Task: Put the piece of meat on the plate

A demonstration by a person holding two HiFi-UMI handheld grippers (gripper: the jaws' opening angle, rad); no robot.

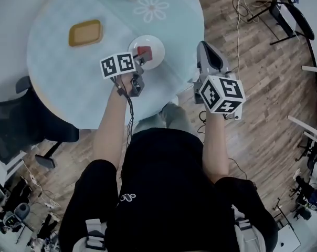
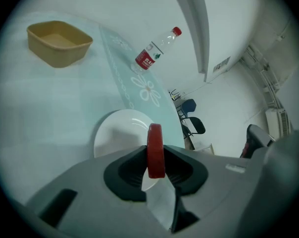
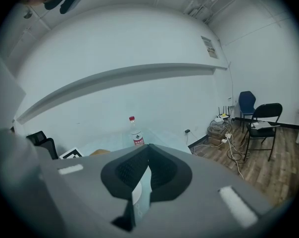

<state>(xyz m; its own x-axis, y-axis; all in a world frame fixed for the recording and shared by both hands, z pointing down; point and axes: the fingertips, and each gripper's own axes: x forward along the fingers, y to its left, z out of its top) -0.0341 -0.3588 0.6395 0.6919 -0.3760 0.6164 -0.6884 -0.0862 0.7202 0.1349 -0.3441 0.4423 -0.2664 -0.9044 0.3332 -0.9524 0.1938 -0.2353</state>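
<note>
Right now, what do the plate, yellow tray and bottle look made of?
Plate: glossy white, sheen on rim; ceramic or melamine. Yellow tray: matte, thin rounded walls; probably plastic. Bottle: see-through body, red cap; clear plastic.

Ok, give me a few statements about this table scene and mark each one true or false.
1. The left gripper's jaws clamp the red piece of meat over the plate. True.
2. The piece of meat lies released on the plate. False: it is upright between the jaws, not let go.
3. The tan tray sits on the table apart from the plate. True.
4. The bottle has a blue cap. False: its cap is red.
5. The right gripper holds the plate. False: its jaws are together with nothing between them, beside the table's edge.
</note>
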